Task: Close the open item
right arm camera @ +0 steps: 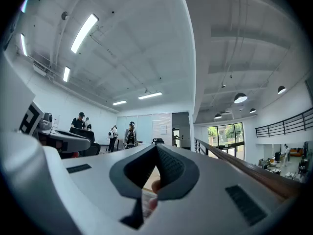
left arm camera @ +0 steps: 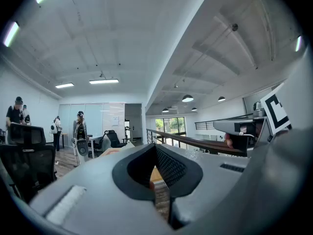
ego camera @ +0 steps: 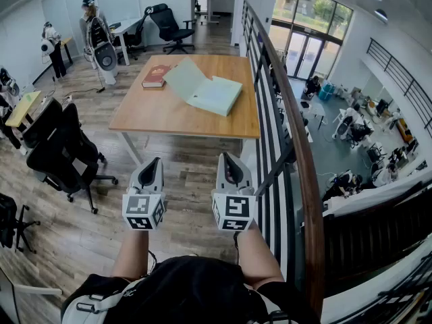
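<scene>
Two books lie on the wooden tabletop point(ego camera: 169, 117), and only one of them is open. The open book point(ego camera: 204, 86) rests flat toward the far right corner with its pale pages facing up, one page reaching toward the far edge and the other toward the right edge; the second book, a closed red book point(ego camera: 156, 75), lies just beside it on the left, near the far edge; whether the two touch cannot be told.

Two tools are held side by side over the wooden floor, short of the tabletop's near edge and well apart from both books. The left tool point(ego camera: 154, 162) points roughly level toward the tabletop, and in its own view point(left arm camera: 155, 147) its jaws are pressed together with nothing between them; the right tool point(ego camera: 228, 158) stands just beside it, and its own view point(right arm camera: 156, 148) also shows the jaws closed on nothing. Each tool carries one marker cube, the left one point(ego camera: 144, 211) and the right one point(ego camera: 233, 212), so there are two cubes in all.

A dark railing point(ego camera: 290, 113) runs along the right side of the tabletop, with a lower level beyond it; one black office chair point(ego camera: 169, 24) stands past the far edge; more black chairs point(ego camera: 64, 150) cluster on the floor to the left; two people point(ego camera: 94, 32) stand beyond the far left corner.
</scene>
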The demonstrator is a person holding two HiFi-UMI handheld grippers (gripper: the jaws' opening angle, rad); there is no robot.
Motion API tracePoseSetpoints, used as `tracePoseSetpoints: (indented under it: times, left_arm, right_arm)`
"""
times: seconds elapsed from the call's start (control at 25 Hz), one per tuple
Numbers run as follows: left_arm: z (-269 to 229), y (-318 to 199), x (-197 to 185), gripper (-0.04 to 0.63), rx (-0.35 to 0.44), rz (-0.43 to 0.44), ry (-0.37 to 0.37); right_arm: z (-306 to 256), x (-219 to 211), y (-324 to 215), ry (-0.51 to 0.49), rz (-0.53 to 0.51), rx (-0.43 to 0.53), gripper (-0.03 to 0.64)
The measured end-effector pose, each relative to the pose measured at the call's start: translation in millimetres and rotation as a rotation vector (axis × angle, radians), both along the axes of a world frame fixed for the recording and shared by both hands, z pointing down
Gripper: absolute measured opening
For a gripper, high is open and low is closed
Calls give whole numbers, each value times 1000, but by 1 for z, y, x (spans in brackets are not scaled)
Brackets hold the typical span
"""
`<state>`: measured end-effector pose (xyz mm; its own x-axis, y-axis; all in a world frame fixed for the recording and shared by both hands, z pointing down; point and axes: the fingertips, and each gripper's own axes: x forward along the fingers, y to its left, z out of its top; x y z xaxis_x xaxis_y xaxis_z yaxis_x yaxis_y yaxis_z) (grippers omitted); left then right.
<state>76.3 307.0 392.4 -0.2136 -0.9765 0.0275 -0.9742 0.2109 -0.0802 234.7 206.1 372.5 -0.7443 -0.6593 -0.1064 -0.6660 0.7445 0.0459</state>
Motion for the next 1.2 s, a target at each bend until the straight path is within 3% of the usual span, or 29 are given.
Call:
tracePoseSetpoints:
  times: [0.36,0.84,1.2]
  left_arm:
    - [3,-2,-20,-5,-10,-7,-1]
    - [26,-9,-47,-5,-25,23,34]
    - [42,-53,-76,-5,-59,7,23]
  right_arm:
    - [7,-15,0,-25,-11,-23,-3]
    - [28,-35,3,20,8,-51,-3]
    - [46,-66,-49,5,-10,-94,-3]
